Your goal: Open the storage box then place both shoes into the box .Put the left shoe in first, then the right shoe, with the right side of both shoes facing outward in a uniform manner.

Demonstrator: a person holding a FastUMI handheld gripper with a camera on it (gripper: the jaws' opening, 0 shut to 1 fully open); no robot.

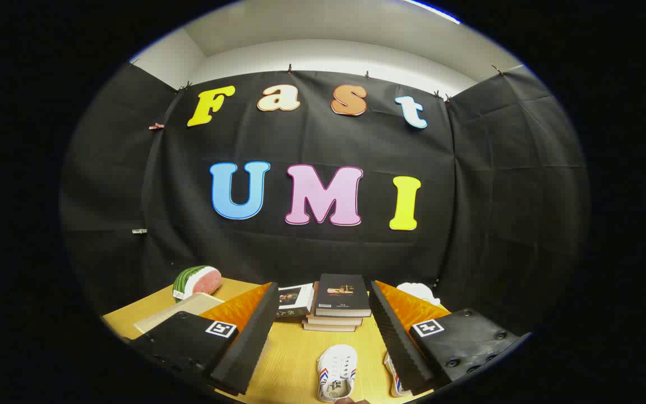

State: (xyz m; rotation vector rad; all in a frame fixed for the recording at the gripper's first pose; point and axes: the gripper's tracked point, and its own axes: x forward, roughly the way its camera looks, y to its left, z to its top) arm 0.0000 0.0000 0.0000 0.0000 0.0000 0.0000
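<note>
Jaws (pixel 323 336) spread wide apart, gripping nothing, held above the wooden table (pixel 295 359). Between them, low and close to the camera, lies one white shoe (pixel 336 371) with red and blue side stripes, laces up, toe pointing away from the camera. Second white shoe (pixel 395 377) with the same stripes lies just beside it, mostly hidden behind the right jaw, only a strip of its side showing. Shoes sit near each other, not touching as far as can be seen.

Ahead of the jaws, between their tips, a stack of books (pixel 337 308) sits on the table, dark-covered one on top. Another book (pixel 295 300) with a black-and-white cover lies just left of the stack, touching or nearly touching it, partly behind the left jaw tip.

Beyond the left jaw: a watermelon slice (pixel 196 280) near the table's far edge, and a flat beige tray (pixel 177 311) closer in, partly covered by the left jaw. Beyond the right jaw tip: a white object (pixel 419 292), too hidden to tell what it is.

Storage box cannot be made out.
</note>
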